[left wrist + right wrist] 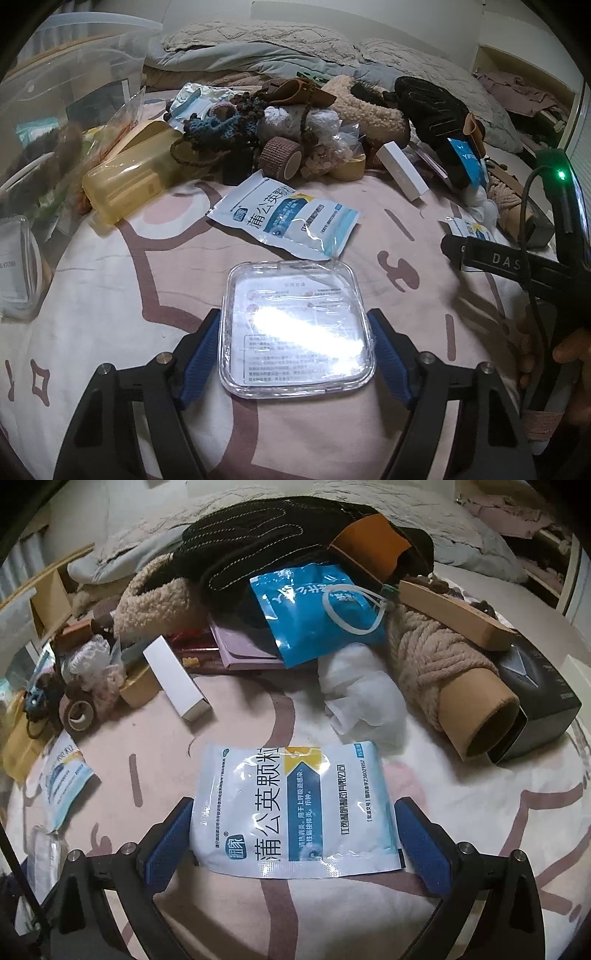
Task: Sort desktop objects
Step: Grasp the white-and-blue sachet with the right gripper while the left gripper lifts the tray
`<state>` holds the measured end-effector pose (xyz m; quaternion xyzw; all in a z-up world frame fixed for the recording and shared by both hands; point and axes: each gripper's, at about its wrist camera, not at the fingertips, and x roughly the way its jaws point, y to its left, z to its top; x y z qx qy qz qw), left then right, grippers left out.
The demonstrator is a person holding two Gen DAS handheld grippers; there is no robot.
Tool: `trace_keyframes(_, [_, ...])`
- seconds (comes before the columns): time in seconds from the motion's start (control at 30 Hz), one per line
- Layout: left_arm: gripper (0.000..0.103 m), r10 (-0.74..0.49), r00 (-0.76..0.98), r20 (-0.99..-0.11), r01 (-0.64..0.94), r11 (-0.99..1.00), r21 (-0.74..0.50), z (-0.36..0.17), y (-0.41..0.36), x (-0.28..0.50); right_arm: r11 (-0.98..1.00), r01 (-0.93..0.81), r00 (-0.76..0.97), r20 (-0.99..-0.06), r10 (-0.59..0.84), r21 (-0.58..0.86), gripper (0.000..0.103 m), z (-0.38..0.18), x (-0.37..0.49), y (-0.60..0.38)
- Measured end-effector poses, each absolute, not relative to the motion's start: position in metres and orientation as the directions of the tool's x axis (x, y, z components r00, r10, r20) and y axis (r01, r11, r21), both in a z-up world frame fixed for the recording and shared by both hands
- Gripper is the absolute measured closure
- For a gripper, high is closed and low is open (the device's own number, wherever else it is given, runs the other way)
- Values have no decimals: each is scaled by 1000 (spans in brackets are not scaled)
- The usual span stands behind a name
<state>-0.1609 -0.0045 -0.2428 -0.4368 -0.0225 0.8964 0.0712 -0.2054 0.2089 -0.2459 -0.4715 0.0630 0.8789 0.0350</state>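
A clear square plastic box (297,332) with a printed label inside lies on the pink patterned sheet (110,280). My left gripper (295,317) is shut on it, with a blue pad against each side. A white and blue sachet (295,808) lies flat and unbent on the sheet between the pads of my right gripper (295,803), which stands open astride it. A second like sachet (284,218) lies just beyond the box. The right tool's black finger (491,258) and a person's hand show at the right edge of the left wrist view.
A clear storage bin (74,74) stands at the far left beside a yellow case (125,184). A pile runs across the back: black glove (258,542), blue pouch (317,613), white box (173,675), yarn on a cardboard tube (443,672), dark box (535,690), tape roll (280,157).
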Motion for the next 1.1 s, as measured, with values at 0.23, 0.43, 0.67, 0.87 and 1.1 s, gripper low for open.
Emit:
trace_keyframes(0.23, [26, 182, -608, -773, -97, -983, -155, -238, -10, -162, -990, -122, -572, -820, 17, 64, 13, -236, -195, 206])
trace_keyframes(0.43, [26, 203, -606, -769, -111, -979, -171, -236, -9, -160, -993, -78, -605, -796, -22, 87, 25, -230, -196, 205])
trace_keyframes(0.67, [26, 190, -583, -790, -164, -980, -115, -238, 2, -156, -998, -24, -602, -798, -36, 63, 31, -228, -199, 190])
trace_keyframes(0.87, [25, 156, -589, -793, -154, -985, -80, -241, 4, -160, -1000, -28, -574, -819, 3, 15, 17, -240, -205, 185])
trace_keyframes(1.1, [27, 167, -589, -791, -129, -985, -111, -240, -2, -165, -999, -20, -572, -820, -29, 49, 22, -237, -209, 187])
